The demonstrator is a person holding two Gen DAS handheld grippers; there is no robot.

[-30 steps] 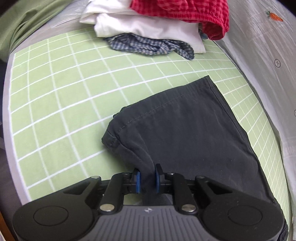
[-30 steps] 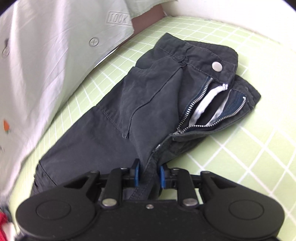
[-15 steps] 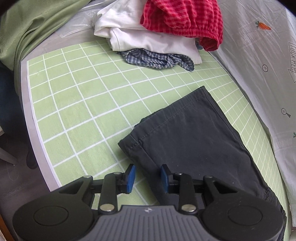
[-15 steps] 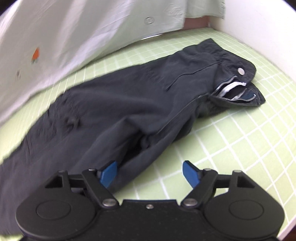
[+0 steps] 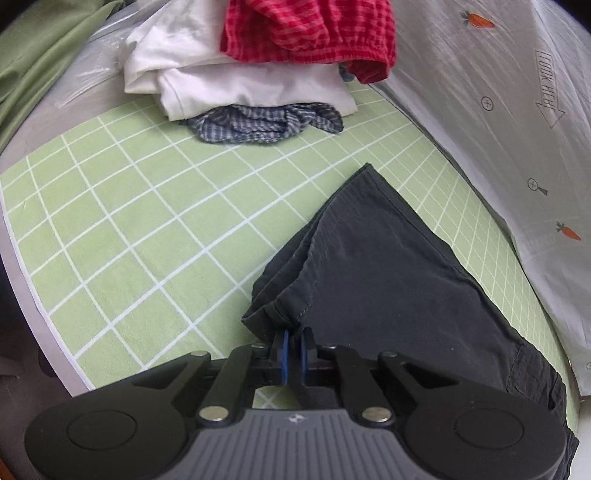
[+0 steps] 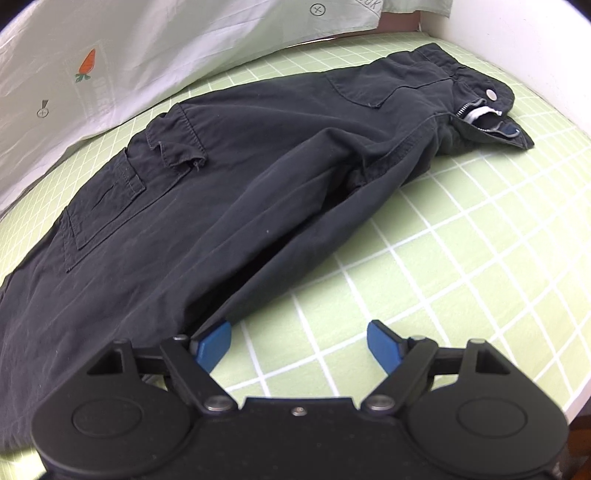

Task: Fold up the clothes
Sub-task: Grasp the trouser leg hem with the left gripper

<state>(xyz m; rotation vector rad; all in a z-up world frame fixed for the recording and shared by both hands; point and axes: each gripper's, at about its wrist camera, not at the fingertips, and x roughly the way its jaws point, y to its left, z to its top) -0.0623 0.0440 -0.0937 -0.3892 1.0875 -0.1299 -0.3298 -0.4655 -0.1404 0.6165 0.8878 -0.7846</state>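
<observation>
Dark grey cargo trousers (image 6: 236, 173) lie lengthwise on a green checked sheet (image 6: 461, 258), the waist with its open zip (image 6: 480, 114) at the far right. In the left wrist view the leg hem end (image 5: 369, 258) points toward the clothes pile. My left gripper (image 5: 293, 349) is shut on the near corner of the trouser hem, lifting a small bunch of cloth. My right gripper (image 6: 299, 345) is open and low over the sheet beside the near trouser leg; its left blue pad (image 6: 212, 341) touches the cloth edge, and nothing sits between the pads.
A pile of clothes stands at the far end: a red checked garment (image 5: 306, 33), white folded cloth (image 5: 236, 81), a blue plaid piece (image 5: 266, 123). A white carrot-print sheet (image 5: 498, 110) runs along one side. A white wall (image 6: 535, 48) borders the waist end. The mattress edge (image 5: 22, 280) drops at left.
My left gripper, open half a second ago, has shut on the hem corner. My right gripper let go of the trousers earlier and has shifted along the near leg, staying open.
</observation>
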